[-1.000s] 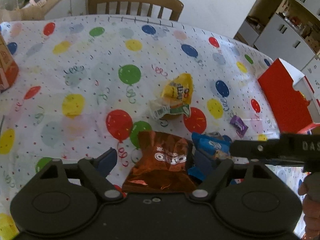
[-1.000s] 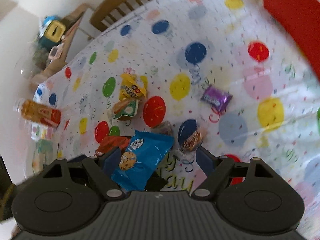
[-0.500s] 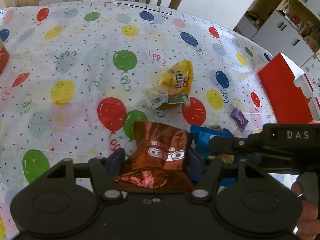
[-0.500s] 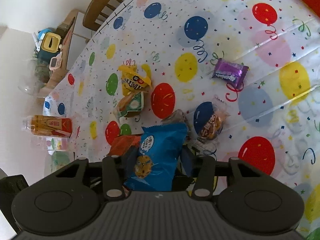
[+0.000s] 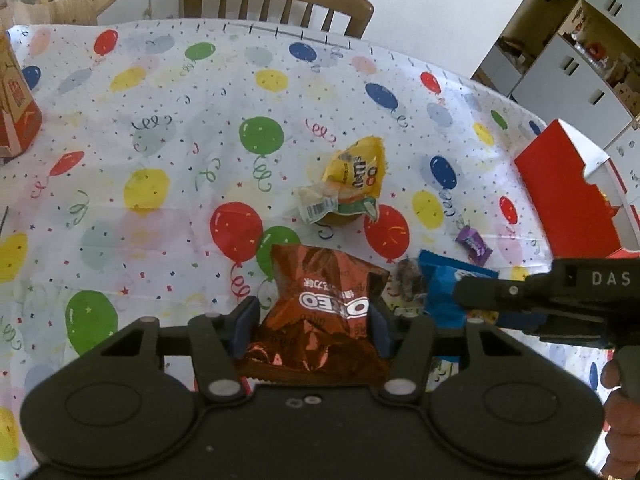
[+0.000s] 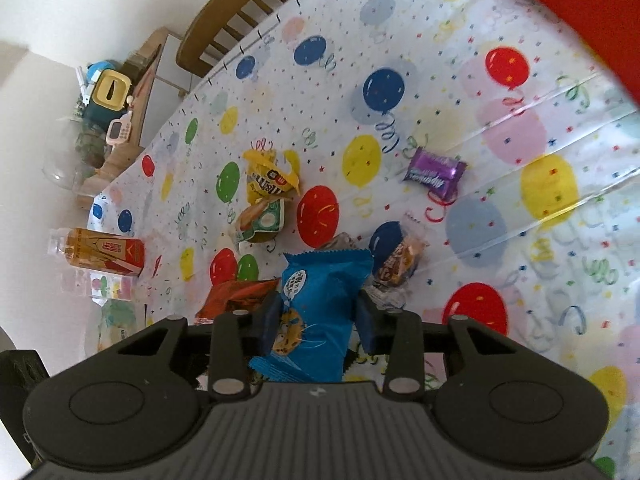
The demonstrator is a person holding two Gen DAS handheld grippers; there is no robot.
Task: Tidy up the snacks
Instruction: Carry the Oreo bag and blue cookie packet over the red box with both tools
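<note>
We find the left gripper [image 5: 310, 326] closing, its blue pads pressed on a crinkled, glossy copper-foil Oreo packet [image 5: 320, 320] above the balloon-print tablecloth [image 5: 160, 120]. The right gripper [image 6: 318, 318] is closing too, pads pinching a smooth blue cookie packet [image 6: 320, 304] with serrated ends. A yellow M&M's bag [image 6: 268, 180] and a purple foil candy [image 6: 434, 174] lie apart on the cloth; a red cardboard box [image 5: 568, 200] stands beyond.
</note>
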